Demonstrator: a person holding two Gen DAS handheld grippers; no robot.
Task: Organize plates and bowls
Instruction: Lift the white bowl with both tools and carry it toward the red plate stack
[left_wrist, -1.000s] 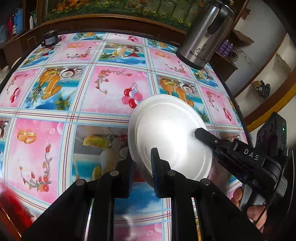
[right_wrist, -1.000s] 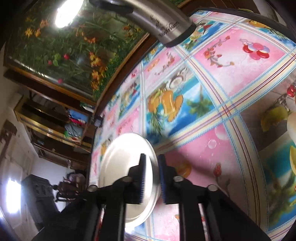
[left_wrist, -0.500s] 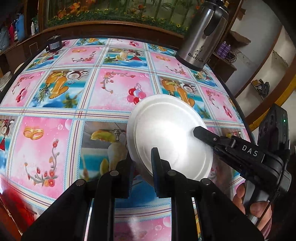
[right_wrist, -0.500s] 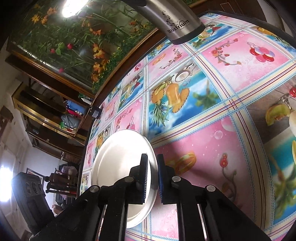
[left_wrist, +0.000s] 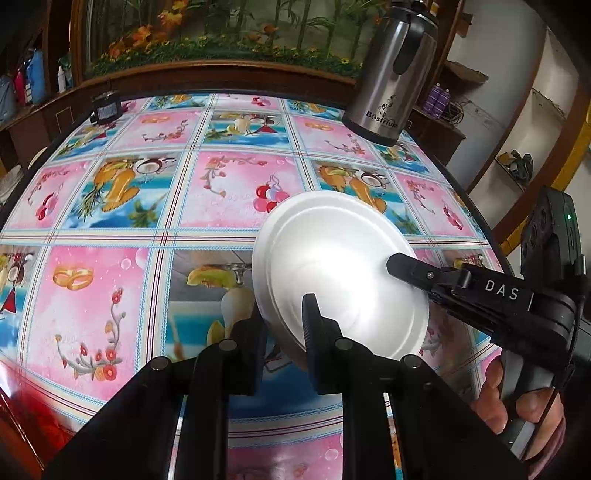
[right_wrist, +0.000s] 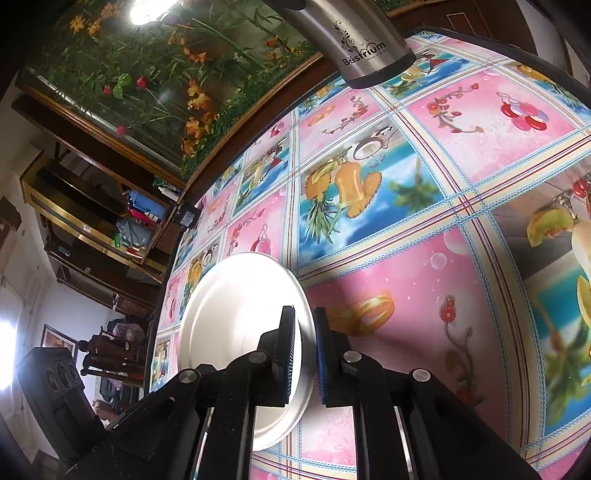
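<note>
A: Status on the plates/bowls job?

B: Early or mid, can't say which. Only one piece of crockery in view: a white plate (left_wrist: 343, 273). It's off the worktop (left_wrist: 147, 229), held tilted in the air over the near right part, roughly above the near-right corner region. No stack, no bowls, no second plate visible in either cam, so no idea how much is already sorted.

A: Who's got it?

B: Both. Left gripper (left_wrist: 284, 328) jaws closed on the plate's near rim, one finger in front of the face, the other behind. Right gripper (left_wrist: 397, 264) comes in from the right edge side, jaws also clamped on the rim. Right wrist cam confirms: rim pinched between the blue pads, right gripper (right_wrist: 303, 354).

A: Plate condition?

B: Plain white, round, shallow, raised rim w/ a stepped ring inside. Looks thin and light, prob foam or plastic, that's a guess. Glossy glare on the face, no food or cracks seen. Underside not visible.

A: What's left?

B: Judging only: set it down somewhere or pass it to one hand. Destination not in view. Rest of worktop carries a steel flask (left_wrist: 391, 74) at far right corner and a small dark box (left_wrist: 106, 108) at far left edge, both well apart from the plate.
</note>
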